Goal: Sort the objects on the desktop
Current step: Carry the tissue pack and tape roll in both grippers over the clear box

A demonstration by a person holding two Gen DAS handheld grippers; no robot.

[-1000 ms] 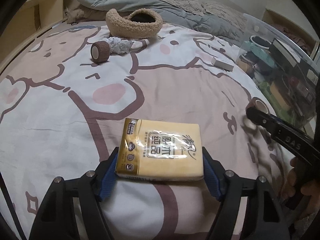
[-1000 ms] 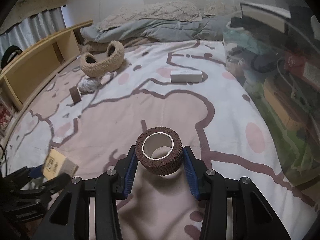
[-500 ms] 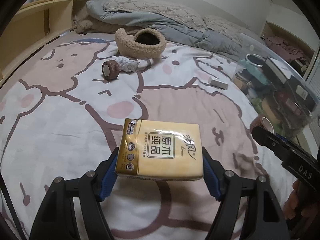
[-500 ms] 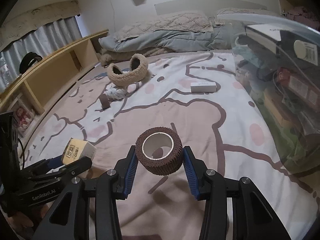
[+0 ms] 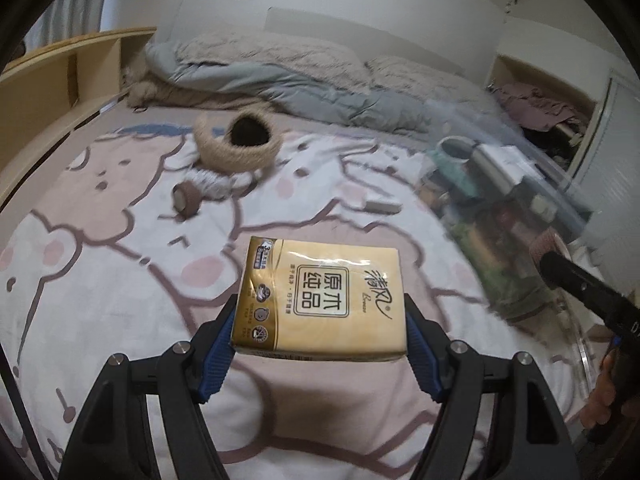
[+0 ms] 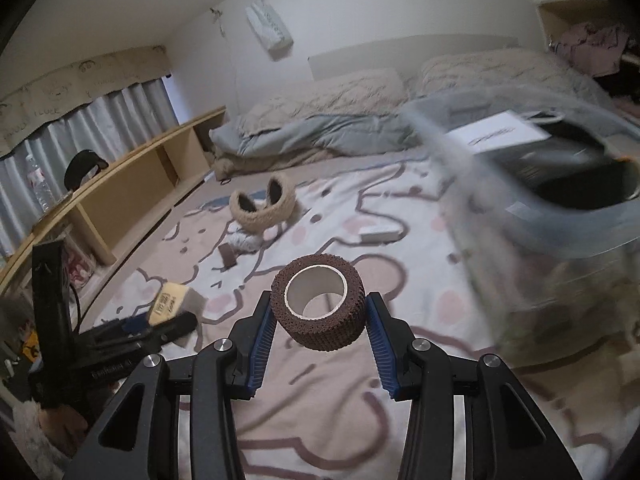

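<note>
- The left gripper (image 5: 320,324) has its fingers (image 5: 218,344) clamped on either side of a yellow tissue pack (image 5: 320,300), which it holds level in the air above the bed (image 5: 100,300)
- The right gripper (image 6: 318,320) has its fingers (image 6: 262,344) clamped on a brown bandage roll (image 6: 318,304), hollow core facing the camera, also held clear of the bed
- As I judge it, the sorting is in mid-course: two items are in hand and neither is put away yet; the clear storage bin (image 6: 540,208) on the right already holds a jumble of things and looks like the likely goal
- Left to collect on the bedspread: a second brown bandage roll (image 5: 186,200), a crumpled grey-white wad (image 5: 212,180) just beside it, a small white box (image 5: 384,206) nearer the bin, and a fuzzy beige slipper (image 5: 238,148) further back
- Open room: the middle of the bed under both grippers is bare cartoon-print cover, so there is ample space to lower or swing either load
- Edges to mind: the bin's rim stands high at the right and is blurred, so its exact line is hard to place; each load must rise over it before release
- A wooden shelf (image 6: 132,184) bounds the bed's far left side, and a folded grey duvet (image 5: 300,80) closes off the head end
- The two grippers are near each other by the bin, so taking turns would avoid a clash
</note>
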